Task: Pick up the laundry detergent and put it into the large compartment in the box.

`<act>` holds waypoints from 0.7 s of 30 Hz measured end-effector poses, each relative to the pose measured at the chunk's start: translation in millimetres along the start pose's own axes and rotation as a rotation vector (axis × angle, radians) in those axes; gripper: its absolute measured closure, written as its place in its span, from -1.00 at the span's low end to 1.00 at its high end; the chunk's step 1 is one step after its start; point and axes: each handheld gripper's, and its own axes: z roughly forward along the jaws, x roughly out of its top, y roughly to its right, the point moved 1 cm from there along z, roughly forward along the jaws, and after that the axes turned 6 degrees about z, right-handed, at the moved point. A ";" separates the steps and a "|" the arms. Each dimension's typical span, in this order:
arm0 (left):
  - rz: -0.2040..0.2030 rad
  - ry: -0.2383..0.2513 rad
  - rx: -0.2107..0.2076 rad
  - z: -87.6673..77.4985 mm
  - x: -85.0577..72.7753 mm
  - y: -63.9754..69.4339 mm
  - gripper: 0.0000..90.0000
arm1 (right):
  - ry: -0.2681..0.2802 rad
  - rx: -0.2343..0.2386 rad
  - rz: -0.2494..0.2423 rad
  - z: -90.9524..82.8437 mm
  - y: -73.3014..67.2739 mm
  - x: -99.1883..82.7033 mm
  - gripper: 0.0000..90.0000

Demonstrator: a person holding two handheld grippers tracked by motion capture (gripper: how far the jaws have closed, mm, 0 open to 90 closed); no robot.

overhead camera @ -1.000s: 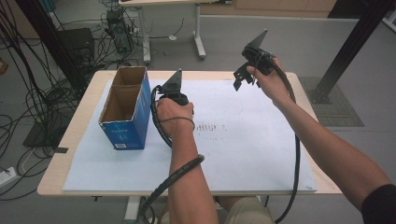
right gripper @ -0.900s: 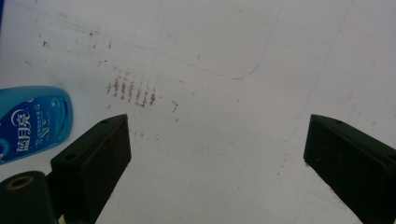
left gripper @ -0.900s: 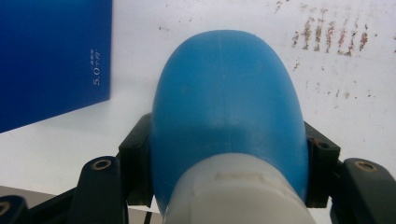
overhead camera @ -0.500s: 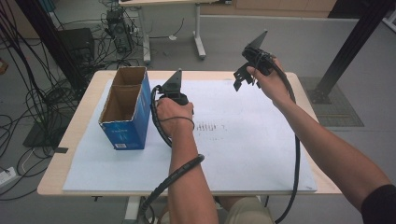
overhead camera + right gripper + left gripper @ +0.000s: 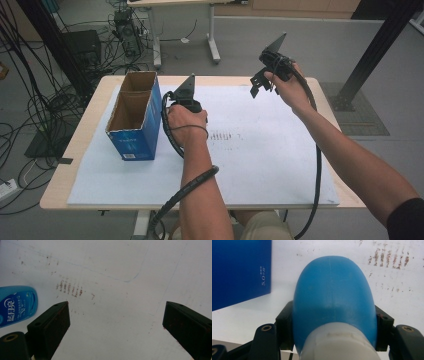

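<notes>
Nothing has moved since the earlier frame. We see the blue bottle [image 5: 334, 305] clamped in our left gripper [image 5: 184, 100], above the counter [image 5: 280, 165] just beside the blue box [image 5: 134, 116] near its left edge. Our right gripper [image 5: 268, 65] hangs wide open and empty over the far edge.
</notes>
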 end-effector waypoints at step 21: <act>0.002 0.002 0.003 -0.2 -0.6 0.9 -0.17 | 0.005 0.000 0.001 0.2 2.2 -1.6 -0.83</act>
